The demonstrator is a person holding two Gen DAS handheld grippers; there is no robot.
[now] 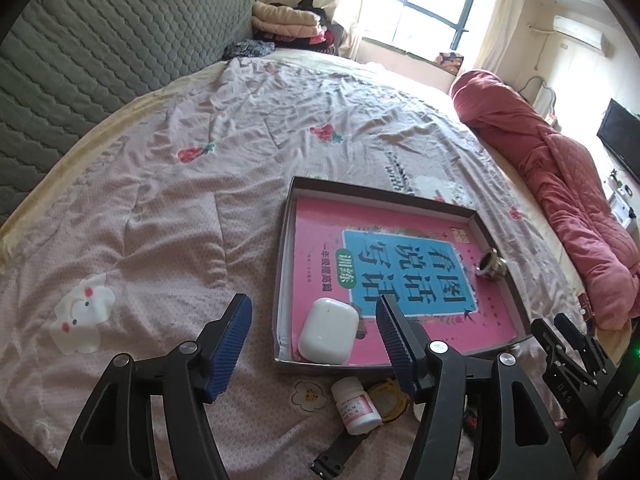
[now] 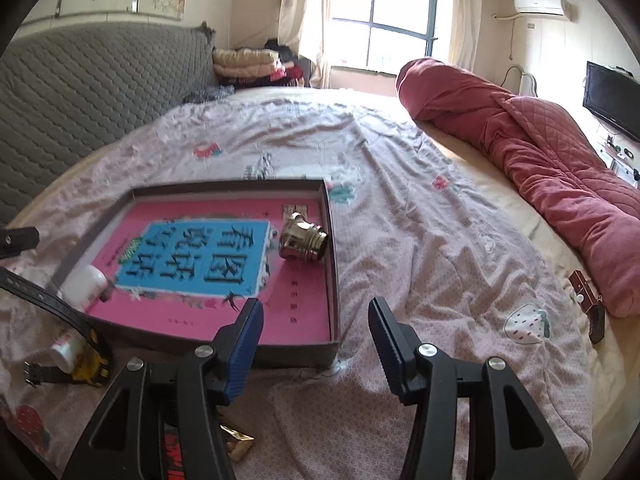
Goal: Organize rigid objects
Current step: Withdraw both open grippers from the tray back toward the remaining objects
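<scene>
Both tools empty, jaws apart; next loose item, the white pill bottle [image 1: 356, 406], lies on the bed just below the tray's [image 1: 285, 264] near wall, lower centre of left-wrist frame, between left tool [image 1: 316, 344] fingers, long axis tilted lower right; right tool [image 2: 316, 344] farther

Bright window [image 2: 400, 20] backlight — blown-out glare, fisheye edges, slight blur

Glossy brass fitting [image 2: 303, 240], smooth white plastic case [image 1: 329, 330].

Tray [image 1: 286, 248] centre free; earbud case [image 1: 328, 330], brass fitting [image 2: 302, 238] occupy opposite corners.
</scene>
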